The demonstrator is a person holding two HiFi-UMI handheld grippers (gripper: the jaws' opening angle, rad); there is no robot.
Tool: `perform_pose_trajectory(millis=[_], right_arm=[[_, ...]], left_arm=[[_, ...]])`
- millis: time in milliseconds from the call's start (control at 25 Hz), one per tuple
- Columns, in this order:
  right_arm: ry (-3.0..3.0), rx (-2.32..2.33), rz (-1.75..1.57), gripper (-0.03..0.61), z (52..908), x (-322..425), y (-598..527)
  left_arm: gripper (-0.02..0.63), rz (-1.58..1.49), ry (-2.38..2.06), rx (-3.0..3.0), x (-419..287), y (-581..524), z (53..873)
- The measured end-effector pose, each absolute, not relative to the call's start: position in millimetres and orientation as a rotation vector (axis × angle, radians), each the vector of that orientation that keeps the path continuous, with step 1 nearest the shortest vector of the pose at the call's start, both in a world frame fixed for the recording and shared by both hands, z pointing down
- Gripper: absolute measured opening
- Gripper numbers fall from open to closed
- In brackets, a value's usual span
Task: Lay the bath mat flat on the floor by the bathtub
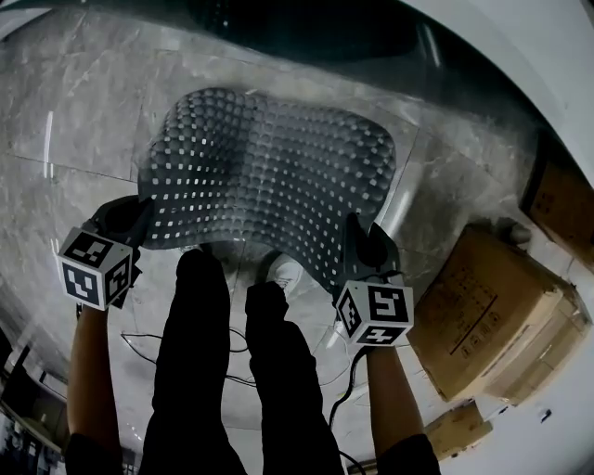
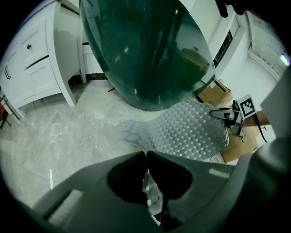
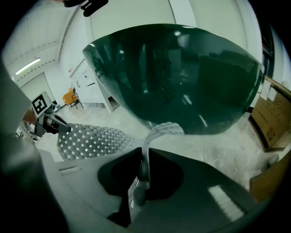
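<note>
At centre of the head view, the bath mat (image 1: 269, 176) is held bowed over the marble floor (image 1: 74, 121), just below the dark green bathtub (image 1: 306, 28). Left tongs (image 1: 137, 211) are clamped on its lower-left corner and right tongs (image 1: 358, 239) on its lower-right corner. Closed cardboard boxes (image 1: 483, 306) sit at lower right, contents hidden

black trousers (image 1: 200, 362), white shoes (image 1: 288, 274); dark grey left tool (image 2: 146, 155), right tool (image 3: 144, 154); marker cubes (image 1: 93, 269)

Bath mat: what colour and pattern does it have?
The bath mat is grey with a grid of small dots; best in head view.
</note>
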State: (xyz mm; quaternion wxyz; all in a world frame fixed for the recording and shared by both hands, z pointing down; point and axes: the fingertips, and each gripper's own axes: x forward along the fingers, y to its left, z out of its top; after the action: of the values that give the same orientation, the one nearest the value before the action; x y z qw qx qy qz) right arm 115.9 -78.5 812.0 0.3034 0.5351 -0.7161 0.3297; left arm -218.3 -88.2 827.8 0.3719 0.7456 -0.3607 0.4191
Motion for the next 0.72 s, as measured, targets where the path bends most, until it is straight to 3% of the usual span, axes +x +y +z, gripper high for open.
perform_pose_trajectory(millis=[720], right_arm=[[-1.836,1.377,0.939,0.046,897,136,-57]], left_arm=[[0.009,1.122,-0.908,1.875,-235,-70,911]])
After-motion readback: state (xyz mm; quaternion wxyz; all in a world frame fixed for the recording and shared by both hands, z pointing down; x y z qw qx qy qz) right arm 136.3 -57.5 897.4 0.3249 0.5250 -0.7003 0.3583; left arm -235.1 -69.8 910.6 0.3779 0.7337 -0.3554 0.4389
